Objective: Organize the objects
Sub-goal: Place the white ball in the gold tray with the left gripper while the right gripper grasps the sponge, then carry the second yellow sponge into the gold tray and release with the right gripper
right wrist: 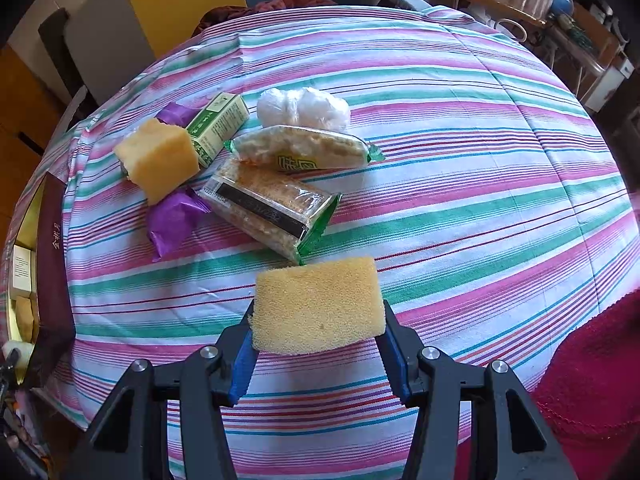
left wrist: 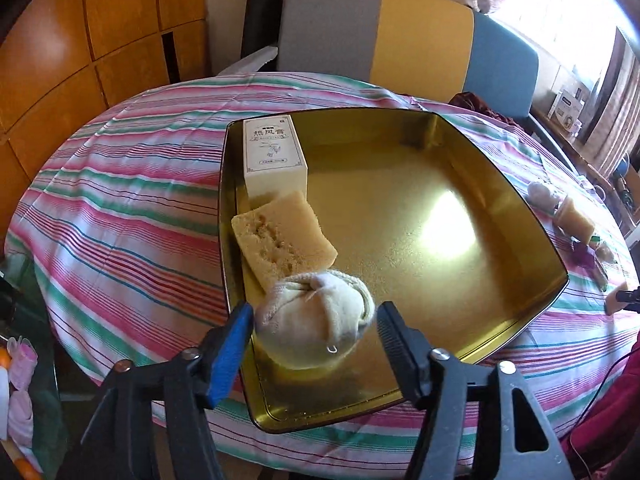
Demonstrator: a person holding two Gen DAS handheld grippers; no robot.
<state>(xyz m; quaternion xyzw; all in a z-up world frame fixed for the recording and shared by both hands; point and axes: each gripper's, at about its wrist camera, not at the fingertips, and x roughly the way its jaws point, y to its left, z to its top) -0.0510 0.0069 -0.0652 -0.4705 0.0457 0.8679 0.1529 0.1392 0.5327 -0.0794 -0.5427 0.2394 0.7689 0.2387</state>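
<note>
While the table [right wrist: 460, 168] under its striped cloth carries everything, the sorting is centred on the gold tin tray [left wrist: 500, 184], set near the table's left edge as seen from the right wrist view. Along the tray's left wall three things are lined up: a white carton [left wrist: 274, 156] at the far corner, a pale sponge [left wrist: 282, 236] leaning against it, and a rolled cream sock [left wrist: 316, 320] at the near end. The rest of the tray floor is bare.

The left gripper [left wrist: 316, 332] is seen with its jaws standing apart on either side of the sock; the blue pad [left wrist: 228, 356] is just beside the roll and the right pad is clear of it, so the sock is judged released and resting on the tray. The placing step for this item looks complete.

The right gripper [right wrist: 318, 344] is closed on a yellow sponge [right wrist: 318, 306], held above the cloth near the table's near edge. Farther back a loose cluster is still to be sorted: two wrapped cracker packs [right wrist: 272, 208], a yellow block [right wrist: 160, 158], a green box [right wrist: 218, 126], a purple wrapper [right wrist: 174, 220] and a white bag [right wrist: 304, 110].

Next, a withdrawal of the left gripper without catching the sock is called for, then carriage of the yellow sponge across to the tray.
</note>
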